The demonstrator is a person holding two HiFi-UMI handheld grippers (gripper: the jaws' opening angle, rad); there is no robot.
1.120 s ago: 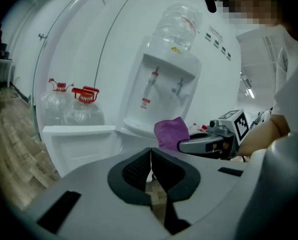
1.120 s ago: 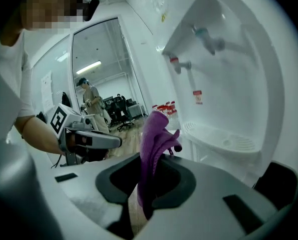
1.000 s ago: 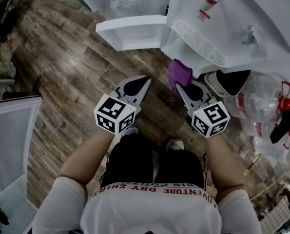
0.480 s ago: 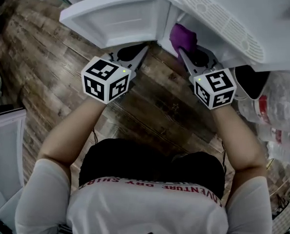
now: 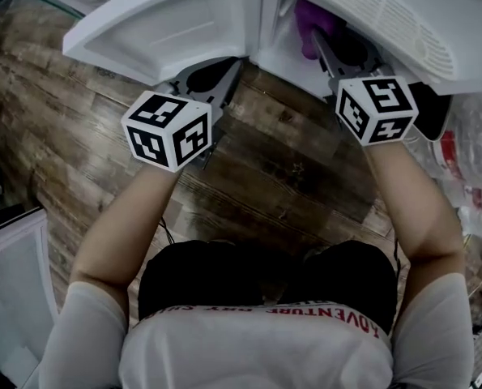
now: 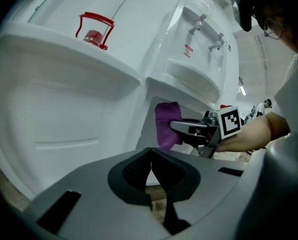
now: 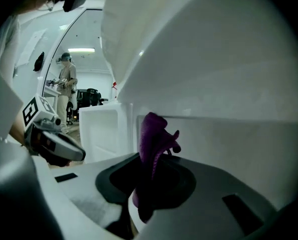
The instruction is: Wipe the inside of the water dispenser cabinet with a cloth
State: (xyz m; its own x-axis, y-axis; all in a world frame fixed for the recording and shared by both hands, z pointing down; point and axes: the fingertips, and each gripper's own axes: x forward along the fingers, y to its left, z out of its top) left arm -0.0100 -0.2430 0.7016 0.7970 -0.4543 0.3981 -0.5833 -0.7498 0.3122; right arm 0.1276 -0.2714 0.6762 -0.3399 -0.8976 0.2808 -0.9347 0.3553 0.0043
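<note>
Purple cloth point(image 7: 151, 144) is clamped in the right gripper point(image 5: 330, 47) at the front edge of the water dispenser cabinet point(image 7: 229, 139), beside its open door point(image 5: 168, 27). The left gripper point(image 6: 151, 156) is held closed, empty. Wiping appears barely begun.

Purple cloth point(image 5: 312, 19); white cabinet door point(image 5: 168, 31); brown floor point(image 5: 289, 160).

shirt point(image 5: 249, 355) | red print, upside down | reads "ADVENTUR…"; rest illegible
</note>
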